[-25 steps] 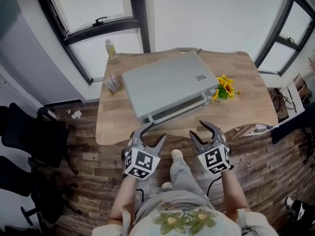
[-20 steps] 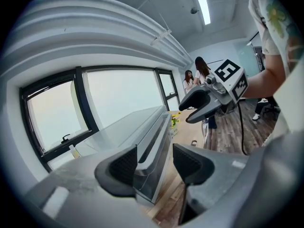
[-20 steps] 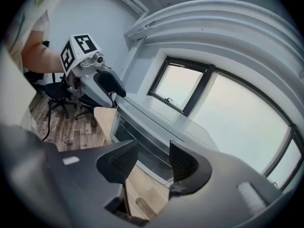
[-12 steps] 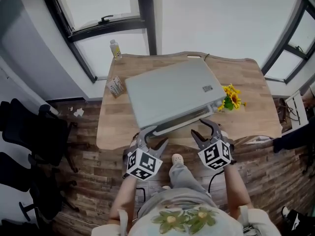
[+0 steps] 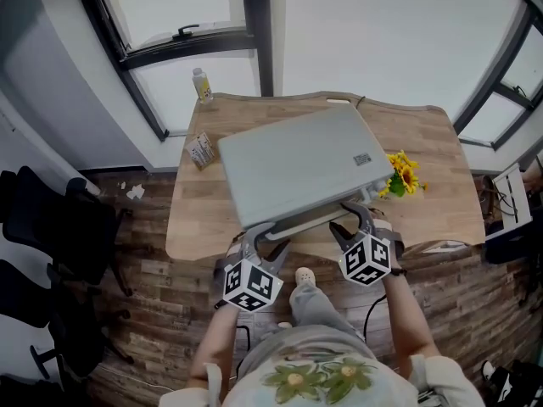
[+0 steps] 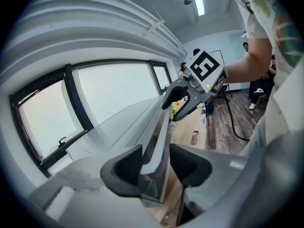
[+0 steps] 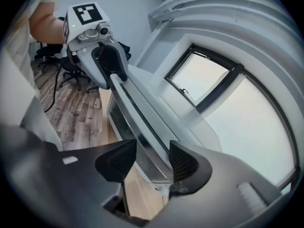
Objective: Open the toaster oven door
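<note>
One bottle (image 5: 201, 85) beyond the toaster oven (image 5: 297, 168), in head view only.

The toaster oven (image 5: 297, 168) fills the middle of the table (image 5: 191, 210), its front close to the near edge, so only a thin strip of bare wood lies before it, while wider bare wood lies to its left and right. A small carton (image 5: 199, 149) stands just off its left rear corner, a bottle (image 5: 201, 83) farther back, and sunflowers (image 5: 399, 170) crowd its right front corner. The space above its flat top is open; black chairs (image 5: 51, 227) stand on the floor well to its left.
</note>
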Demonstrator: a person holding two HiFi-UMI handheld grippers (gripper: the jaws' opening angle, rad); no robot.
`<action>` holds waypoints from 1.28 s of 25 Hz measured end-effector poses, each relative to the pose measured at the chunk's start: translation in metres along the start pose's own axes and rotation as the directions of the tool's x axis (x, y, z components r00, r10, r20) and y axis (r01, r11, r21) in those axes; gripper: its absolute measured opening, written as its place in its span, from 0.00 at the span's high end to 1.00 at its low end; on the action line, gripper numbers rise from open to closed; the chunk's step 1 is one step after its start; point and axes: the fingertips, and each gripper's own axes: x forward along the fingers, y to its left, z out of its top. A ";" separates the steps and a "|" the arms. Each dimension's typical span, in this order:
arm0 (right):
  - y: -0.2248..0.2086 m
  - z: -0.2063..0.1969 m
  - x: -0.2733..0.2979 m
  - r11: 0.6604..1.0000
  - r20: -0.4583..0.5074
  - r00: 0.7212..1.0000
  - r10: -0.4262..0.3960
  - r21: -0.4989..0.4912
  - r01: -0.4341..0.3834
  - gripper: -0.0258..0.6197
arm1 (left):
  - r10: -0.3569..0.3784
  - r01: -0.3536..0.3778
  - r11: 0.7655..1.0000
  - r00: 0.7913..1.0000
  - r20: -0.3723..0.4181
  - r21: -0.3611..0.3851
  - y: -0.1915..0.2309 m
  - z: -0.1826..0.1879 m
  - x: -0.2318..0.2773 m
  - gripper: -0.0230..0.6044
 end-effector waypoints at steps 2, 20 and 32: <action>0.001 -0.001 0.002 1.000 0.000 1.000 -0.005 -0.004 0.005 0.63 | 0.012 -0.012 1.000 1.000 0.006 0.001 0.001 0.000 0.001 0.68; 0.019 -0.015 -0.016 0.999 0.007 0.999 -0.045 0.031 0.044 0.65 | 0.014 -0.008 0.996 0.998 0.063 -0.089 -0.025 0.001 -0.010 0.71; 0.041 -0.029 -0.032 0.999 -0.024 1.000 -0.012 0.041 0.013 0.65 | -0.010 0.011 0.999 0.999 0.048 -0.033 -0.058 -0.003 -0.013 0.77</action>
